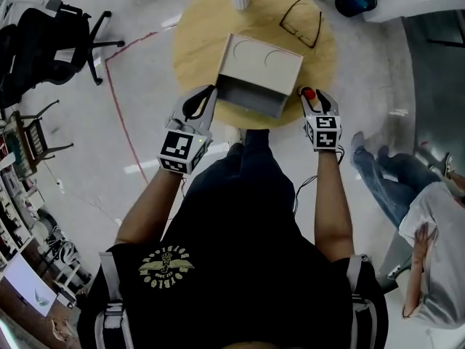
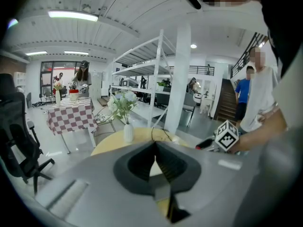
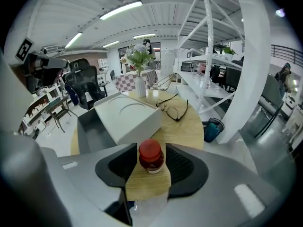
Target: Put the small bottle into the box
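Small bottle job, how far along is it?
Done: the box lies open, its compartment empty. In hand: the small bottle stands on the table between the right gripper's open fingers, not yet lifted. Left: grip it and place it in the box.

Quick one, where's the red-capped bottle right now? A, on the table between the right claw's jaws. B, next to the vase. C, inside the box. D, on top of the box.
A: the bottle stands on the table between the jaws of the right claw, beside the box, not in it.
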Demonstrator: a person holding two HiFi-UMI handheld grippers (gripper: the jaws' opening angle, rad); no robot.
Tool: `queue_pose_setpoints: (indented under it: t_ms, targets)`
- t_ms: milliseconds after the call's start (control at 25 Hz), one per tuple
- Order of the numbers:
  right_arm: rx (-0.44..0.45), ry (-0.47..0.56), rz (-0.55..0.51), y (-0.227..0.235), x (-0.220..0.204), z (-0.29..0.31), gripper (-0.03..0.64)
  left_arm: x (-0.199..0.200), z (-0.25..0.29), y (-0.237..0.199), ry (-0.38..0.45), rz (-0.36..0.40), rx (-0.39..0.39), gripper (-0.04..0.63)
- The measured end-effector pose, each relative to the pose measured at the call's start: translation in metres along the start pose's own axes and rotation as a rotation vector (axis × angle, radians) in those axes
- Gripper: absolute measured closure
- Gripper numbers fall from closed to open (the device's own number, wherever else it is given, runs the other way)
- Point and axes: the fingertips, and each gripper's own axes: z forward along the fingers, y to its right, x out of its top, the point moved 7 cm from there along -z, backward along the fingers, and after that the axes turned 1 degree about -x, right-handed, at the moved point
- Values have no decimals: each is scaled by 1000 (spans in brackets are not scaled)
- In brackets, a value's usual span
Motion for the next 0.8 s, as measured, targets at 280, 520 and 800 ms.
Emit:
queue_pose_setpoints:
  t_ms: [280,520,800]
  targets:
    - [-17,-38,-47,-4,1,7,463,-5,-7,-2,-3,-11,7,595]
    - [-5,-36,-46,-10,10,-11,463,3,-19,-4,24,-11,10,595]
    - [-10,-23,-60,-14,31,-42,463,14,-29,-9,64,-14,9,595]
